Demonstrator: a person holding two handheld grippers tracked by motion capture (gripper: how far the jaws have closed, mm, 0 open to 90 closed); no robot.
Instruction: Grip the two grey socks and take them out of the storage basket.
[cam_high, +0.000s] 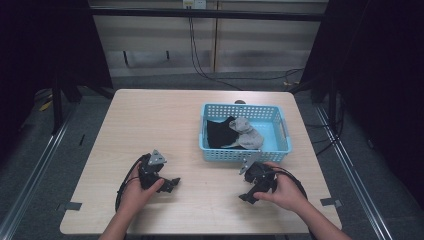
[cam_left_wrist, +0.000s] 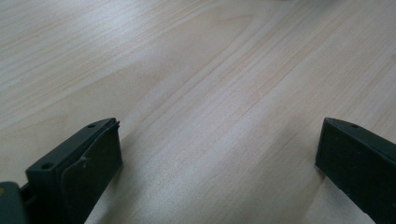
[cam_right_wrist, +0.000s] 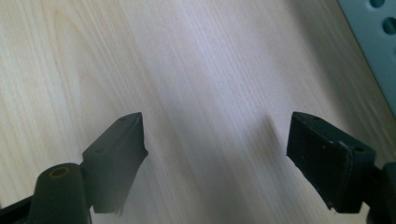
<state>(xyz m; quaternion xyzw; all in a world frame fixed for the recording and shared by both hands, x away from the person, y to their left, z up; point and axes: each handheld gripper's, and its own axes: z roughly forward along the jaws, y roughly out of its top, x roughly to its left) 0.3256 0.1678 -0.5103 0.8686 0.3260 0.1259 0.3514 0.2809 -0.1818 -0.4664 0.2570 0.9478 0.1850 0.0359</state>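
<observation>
A light-blue perforated plastic basket (cam_high: 282, 135) sits on the pale wood bench (cam_high: 150, 125), toward its far right part. Inside the basket a black cloth (cam_high: 218, 133) lies against the left wall, and a grey crumpled cloth (cam_high: 246, 133) lies just beside it toward the middle, overlapping its edge.

The left gripper (cam_high: 170, 184) rests on the bench well to the near left of the basket, held in the person's left hand (cam_high: 137, 192). In the left gripper view its fingers (cam_left_wrist: 88, 158) stand wide apart with only bare wood grain between them, gripping nothing.

The right gripper (cam_high: 248, 196) lies just in front of the basket's near wall, held in the right hand (cam_high: 285, 192). In the right gripper view its fingers (cam_right_wrist: 116, 149) are also spread wide and empty, over bare bench, with a corner of the basket (cam_right_wrist: 373, 42) at the upper right edge.
</observation>
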